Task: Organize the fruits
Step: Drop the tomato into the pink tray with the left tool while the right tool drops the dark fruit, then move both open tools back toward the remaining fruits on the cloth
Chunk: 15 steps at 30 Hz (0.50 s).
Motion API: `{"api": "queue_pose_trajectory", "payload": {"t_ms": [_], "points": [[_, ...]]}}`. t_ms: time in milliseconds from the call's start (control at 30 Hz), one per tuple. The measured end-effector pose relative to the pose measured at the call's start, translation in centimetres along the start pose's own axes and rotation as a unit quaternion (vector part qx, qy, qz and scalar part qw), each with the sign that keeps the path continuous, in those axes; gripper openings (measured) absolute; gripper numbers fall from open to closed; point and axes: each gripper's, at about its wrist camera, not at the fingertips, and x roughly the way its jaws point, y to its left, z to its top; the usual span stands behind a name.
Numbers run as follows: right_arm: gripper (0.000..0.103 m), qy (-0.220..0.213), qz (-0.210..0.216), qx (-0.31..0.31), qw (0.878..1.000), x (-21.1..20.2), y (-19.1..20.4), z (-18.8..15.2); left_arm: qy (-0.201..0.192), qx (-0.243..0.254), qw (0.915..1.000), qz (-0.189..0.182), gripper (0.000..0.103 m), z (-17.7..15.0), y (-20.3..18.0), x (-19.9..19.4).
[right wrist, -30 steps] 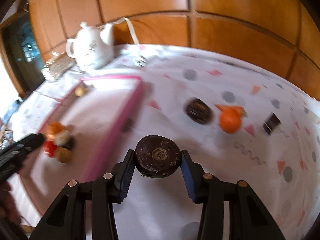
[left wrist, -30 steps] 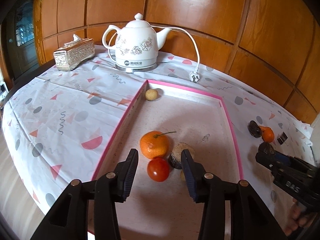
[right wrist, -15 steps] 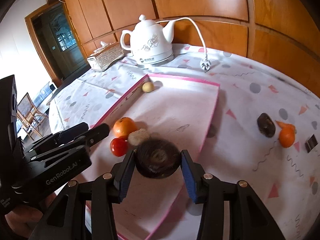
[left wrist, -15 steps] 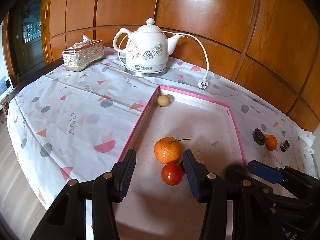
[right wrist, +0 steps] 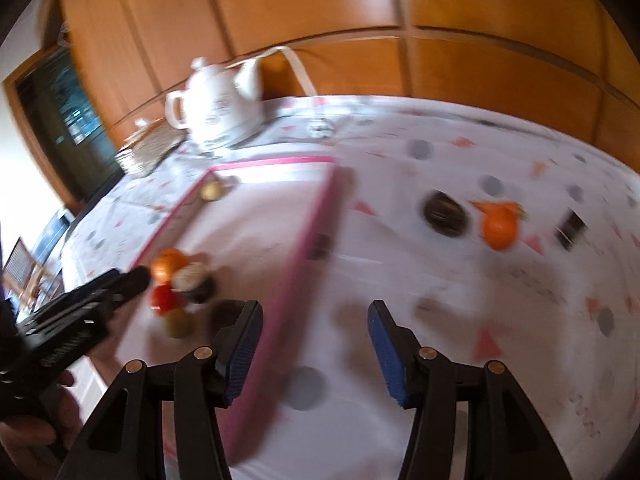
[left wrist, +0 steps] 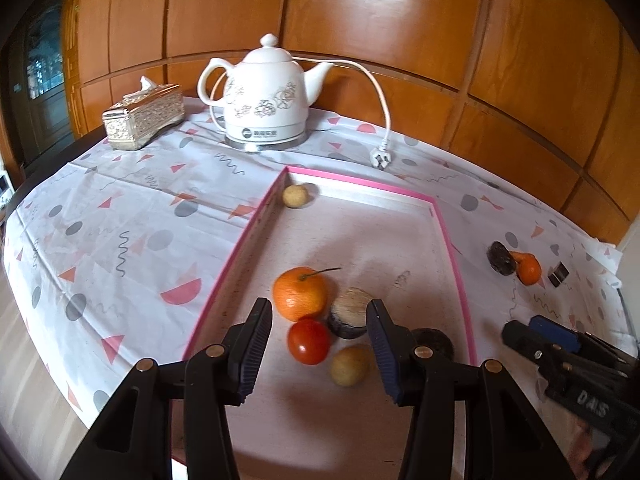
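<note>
While both claws, left claw (left wrist: 319, 350) and right claw (right wrist: 315, 350), gape wide and hold nothing, the pink-rimmed shallow tray (left wrist: 456, 264) keeps six fruits, two beyond its right rim: round dark brown fruit (left wrist: 499, 255), small orange tangerine (left wrist: 529, 269); nudged, either may roll.

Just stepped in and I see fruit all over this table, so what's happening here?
A person with a gripper in each hand is gathering fruit into the pink-rimmed tray. An orange, a tomato, a pale round fruit and dark round fruits, one near the right rim, sit at its near end. The left gripper hovers open over that cluster. The right gripper is open and empty above the tablecloth. A small orange and a dark fruit still lie outside the tray.
</note>
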Motion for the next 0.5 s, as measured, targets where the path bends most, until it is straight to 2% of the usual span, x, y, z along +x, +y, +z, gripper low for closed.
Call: {"api": "queue_pose_trajectory", "payload": {"t_ms": [267, 500], "points": [[0.055, -0.001, -0.064, 0.081, 0.995, -0.6, -6.9, -1.5, 0.006, 0.028, 0.9993, -0.022, 0.050, 0.1, -2.4, 0.2], [0.055, -0.007, -0.084, 0.107, 0.991, -0.5, -10.2, -1.1, 0.013, 0.051, 0.9977, -0.042, 0.050, 0.3, -4.8, 0.6]]}}
